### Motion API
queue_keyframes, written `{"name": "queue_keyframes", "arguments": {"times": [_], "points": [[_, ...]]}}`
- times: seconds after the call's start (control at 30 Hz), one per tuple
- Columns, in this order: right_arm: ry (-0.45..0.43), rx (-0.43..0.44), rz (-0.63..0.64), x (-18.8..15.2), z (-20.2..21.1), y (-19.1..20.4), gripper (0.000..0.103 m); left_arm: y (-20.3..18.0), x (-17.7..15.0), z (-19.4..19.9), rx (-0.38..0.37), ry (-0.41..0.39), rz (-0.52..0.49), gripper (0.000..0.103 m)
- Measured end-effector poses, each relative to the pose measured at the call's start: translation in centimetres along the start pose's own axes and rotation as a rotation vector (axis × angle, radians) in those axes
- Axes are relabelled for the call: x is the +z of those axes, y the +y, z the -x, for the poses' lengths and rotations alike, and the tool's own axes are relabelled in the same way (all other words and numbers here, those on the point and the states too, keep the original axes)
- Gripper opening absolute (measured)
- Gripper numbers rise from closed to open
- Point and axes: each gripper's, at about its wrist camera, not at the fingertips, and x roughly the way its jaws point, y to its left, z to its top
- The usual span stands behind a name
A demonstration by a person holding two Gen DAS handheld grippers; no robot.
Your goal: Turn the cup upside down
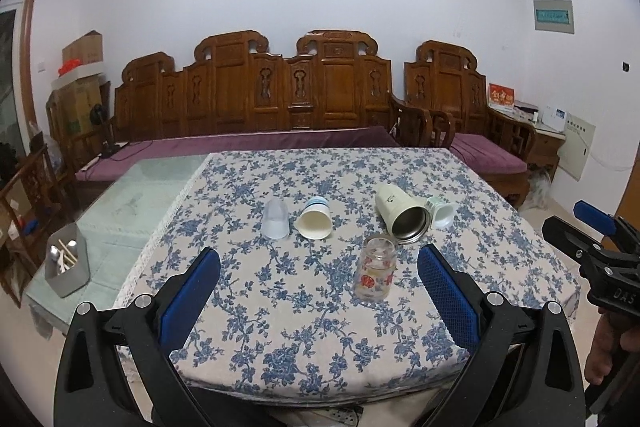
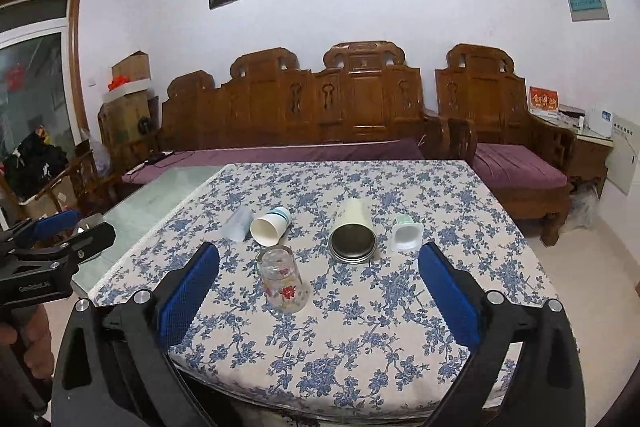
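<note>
A clear glass cup with red flowers stands on the flowered tablecloth, nearest to me. Behind it lie a cream steel-lined mug on its side, a white paper cup with blue bands on its side, a frosted plastic cup, and a small white-green cup. My left gripper is open and empty, short of the glass. My right gripper is open and empty too, with the glass between its fingers' line.
The tablecloth covers a glass table whose bare part lies to the left. A grey utensil holder stands at the left edge. A wooden sofa is behind the table. The right gripper shows at the left view's right edge.
</note>
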Motion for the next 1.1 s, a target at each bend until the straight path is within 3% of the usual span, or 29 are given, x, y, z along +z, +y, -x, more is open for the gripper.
{"name": "queue_keyframes", "arguments": {"times": [1.1], "points": [[-0.019,-0.006,0.007,-0.16,0.27,0.79,0.1,-0.06,-0.27,0.86,0.013,-0.022,0.001,0.095]]}}
